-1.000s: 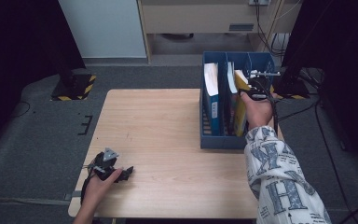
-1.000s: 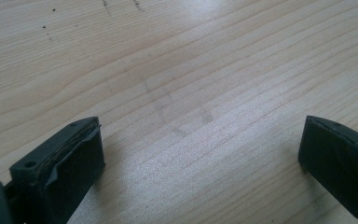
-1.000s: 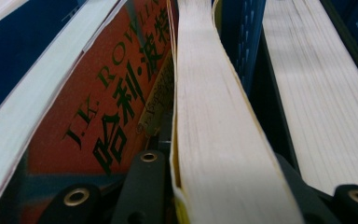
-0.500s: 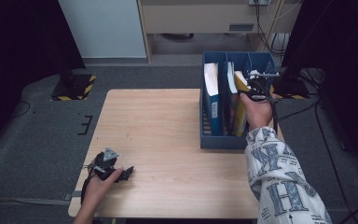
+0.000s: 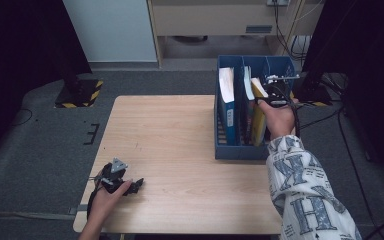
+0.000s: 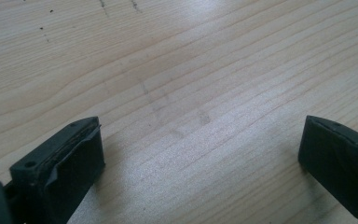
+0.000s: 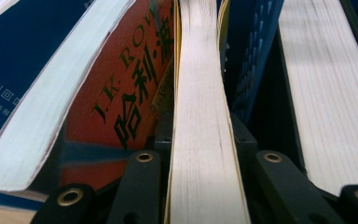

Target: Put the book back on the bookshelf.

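— Right gripper (image 5: 274,91)?
— Up at the blue file box (image 5: 230,150), far right corner of the table (image 5: 170,130). Closed on a yellow-covered book (image 7: 203,116), jaws one on each cover, page edges running up between them in the right gripper view. Jaws just eased a touch, pads on the covers all the same.

— Position of the book?
— Standing on edge in the box, middle slot as far as can be told from the high view, top edge (image 5: 258,87) tilted toward the right hand (image 5: 280,117). Just beside it an orange-red book (image 7: 121,93) with dark lettering, leaning against the yellow cover. Past that, a blue book (image 7: 23,51), also leaning (pages fanned a little at the edge).

— Anything on the other side?
— Blue slotted divider (image 7: 254,70), then another block of pale pages (image 7: 326,93) in the next slot.

— Left gripper (image 5: 130,186)?
— Near corner of the table, well apart from the box, held low in the left hand (image 5: 105,197). Jaws wide, bare wood between them in the left gripper view (image 6: 200,144). Holding nothing.
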Available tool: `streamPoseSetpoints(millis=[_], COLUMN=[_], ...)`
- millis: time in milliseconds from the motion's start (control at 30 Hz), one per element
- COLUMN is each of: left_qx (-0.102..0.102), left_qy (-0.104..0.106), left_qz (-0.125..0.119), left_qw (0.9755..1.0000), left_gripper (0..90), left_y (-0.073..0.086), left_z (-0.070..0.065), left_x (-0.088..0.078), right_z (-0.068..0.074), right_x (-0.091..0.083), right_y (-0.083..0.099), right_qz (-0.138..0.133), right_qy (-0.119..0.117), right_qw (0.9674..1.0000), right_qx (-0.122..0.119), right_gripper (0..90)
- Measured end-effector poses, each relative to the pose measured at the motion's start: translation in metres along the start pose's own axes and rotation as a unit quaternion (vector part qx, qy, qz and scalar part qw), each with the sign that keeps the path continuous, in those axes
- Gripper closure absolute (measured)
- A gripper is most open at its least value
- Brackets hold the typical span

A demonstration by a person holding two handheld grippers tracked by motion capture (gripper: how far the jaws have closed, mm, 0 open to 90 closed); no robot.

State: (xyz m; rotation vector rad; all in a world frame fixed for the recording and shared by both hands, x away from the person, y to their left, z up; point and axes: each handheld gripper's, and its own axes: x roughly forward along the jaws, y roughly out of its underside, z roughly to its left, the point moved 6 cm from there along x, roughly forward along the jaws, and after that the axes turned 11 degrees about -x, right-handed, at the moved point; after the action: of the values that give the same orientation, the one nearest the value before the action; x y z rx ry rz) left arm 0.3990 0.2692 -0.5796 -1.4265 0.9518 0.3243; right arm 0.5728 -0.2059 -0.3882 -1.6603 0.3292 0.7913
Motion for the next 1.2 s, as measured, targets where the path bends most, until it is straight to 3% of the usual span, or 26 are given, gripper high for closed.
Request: streamPoseSetpoints(millis=[800, 1033, 1200], left_qx=[0.003, 0.004, 0.004], left_qy=[0.0, 0.0, 0.001], left_qz=[0.002, 0.002, 0.002], left_qw=[1.0, 1.0, 1.0], left_gripper=[0.0, 0.0, 0.0], left_y=[0.0, 0.0, 0.0], left_z=[-0.0001, -0.0002, -0.0002], left_x=[-0.0001, -0.0001, 0.0], right_z=[0.0043, 0.0046, 0.0012], right_x=[-0.0042, -0.0047, -0.005], right_y=[-0.0049, -0.0055, -0.0058], right_qz=[0.01, 0.016, 0.01], right_qy=[-0.018, -0.01, -0.001], right_qw=[0.9997, 0.9996, 0.9999], right_qx=[-0.009, -0.02, -0.006], right_gripper=[68.6, 74.4, 75.1])
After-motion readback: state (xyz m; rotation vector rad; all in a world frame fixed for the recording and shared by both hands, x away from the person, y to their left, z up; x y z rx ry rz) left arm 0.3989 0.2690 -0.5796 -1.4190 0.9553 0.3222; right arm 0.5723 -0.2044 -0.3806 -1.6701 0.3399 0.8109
